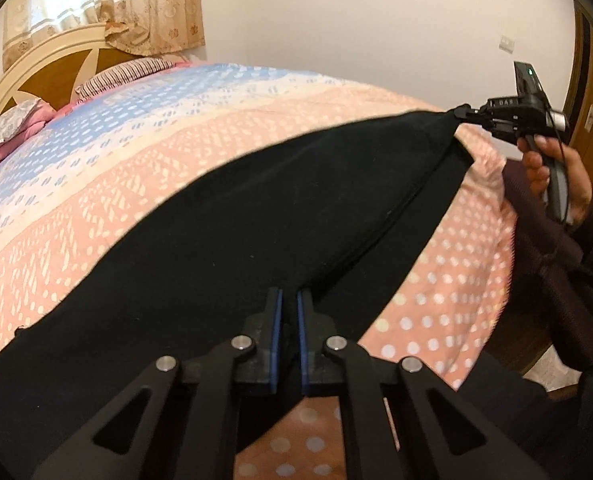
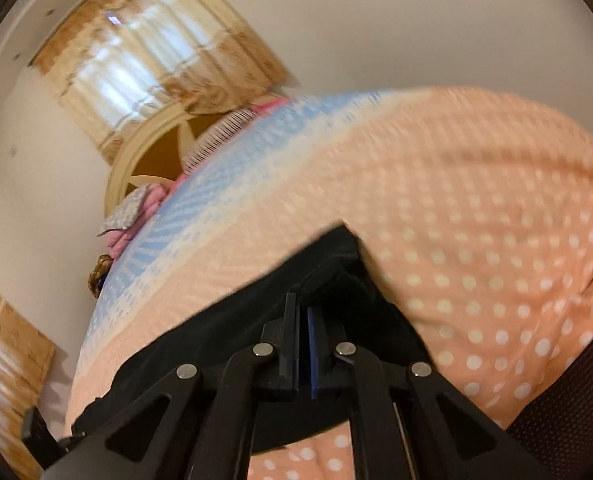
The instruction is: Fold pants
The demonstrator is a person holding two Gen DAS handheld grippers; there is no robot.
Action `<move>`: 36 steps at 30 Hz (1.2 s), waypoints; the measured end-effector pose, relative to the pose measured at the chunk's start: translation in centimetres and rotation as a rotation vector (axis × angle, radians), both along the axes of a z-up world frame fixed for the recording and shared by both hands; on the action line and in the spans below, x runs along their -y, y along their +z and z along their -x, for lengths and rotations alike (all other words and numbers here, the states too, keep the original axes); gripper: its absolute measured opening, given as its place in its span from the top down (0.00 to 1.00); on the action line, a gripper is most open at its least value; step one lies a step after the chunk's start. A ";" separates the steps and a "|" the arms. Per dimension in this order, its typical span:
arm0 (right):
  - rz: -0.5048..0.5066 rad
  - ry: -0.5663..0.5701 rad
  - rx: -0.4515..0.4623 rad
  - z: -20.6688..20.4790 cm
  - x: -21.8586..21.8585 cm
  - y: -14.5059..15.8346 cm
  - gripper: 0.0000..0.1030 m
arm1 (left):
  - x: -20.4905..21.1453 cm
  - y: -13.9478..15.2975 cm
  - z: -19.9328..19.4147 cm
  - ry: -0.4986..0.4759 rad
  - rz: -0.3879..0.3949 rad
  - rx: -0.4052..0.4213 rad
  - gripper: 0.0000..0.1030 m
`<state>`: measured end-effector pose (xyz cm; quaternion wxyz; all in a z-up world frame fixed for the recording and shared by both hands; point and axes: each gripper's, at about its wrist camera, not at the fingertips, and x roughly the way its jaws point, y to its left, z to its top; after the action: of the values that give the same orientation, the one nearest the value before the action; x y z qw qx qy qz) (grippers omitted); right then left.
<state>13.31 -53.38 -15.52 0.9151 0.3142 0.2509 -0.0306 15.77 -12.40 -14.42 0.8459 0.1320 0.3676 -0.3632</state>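
Matt black cloth pants (image 1: 224,216) lie on a soft, dotted woven bedspread (image 1: 108,184).

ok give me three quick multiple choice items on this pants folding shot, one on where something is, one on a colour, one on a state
1. Where do the pants lie?
A. on the floor
B. on the bedspread
C. on a chair

2. What colour are the pants?
A. black
B. red
C. white

3. What is the right gripper doing?
A. hanging open above the bed
B. resting on the pillow
C. pinching a corner of the pants

Answers:
1 B, the dark cloth is spread over the pink and blue dotted cover.
2 A, the fabric shows plain black in both views.
3 C, in the left wrist view its jaws are closed on the far corner, pulling it to a point; the left gripper also has cloth between its jaws.
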 end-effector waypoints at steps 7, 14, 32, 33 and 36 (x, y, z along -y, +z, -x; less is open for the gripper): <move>-0.018 -0.026 -0.017 2.2 1.0 -1.5 0.97 | -0.7 -0.1 1.1 -0.050 0.044 -0.050 0.93; -0.076 -0.048 -0.039 3.5 2.2 -4.1 0.97 | -0.6 -1.7 1.7 -0.036 0.026 -0.066 0.93; -0.005 -0.010 0.008 1.3 0.7 -1.5 0.97 | 0.1 -2.7 -0.5 0.013 -0.131 0.054 0.38; -0.003 -0.010 0.008 1.3 0.7 -1.5 0.97 | 0.2 -2.7 -0.6 0.010 -0.138 0.055 0.43; -0.007 -0.010 0.017 1.4 0.7 -1.5 0.97 | 0.7 -2.1 -0.2 -0.021 -0.148 0.070 0.89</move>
<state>11.88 -54.13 -17.03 0.9159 0.3189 0.2416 -0.0314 15.96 -13.10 -16.48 0.8424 0.2106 0.3621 -0.3388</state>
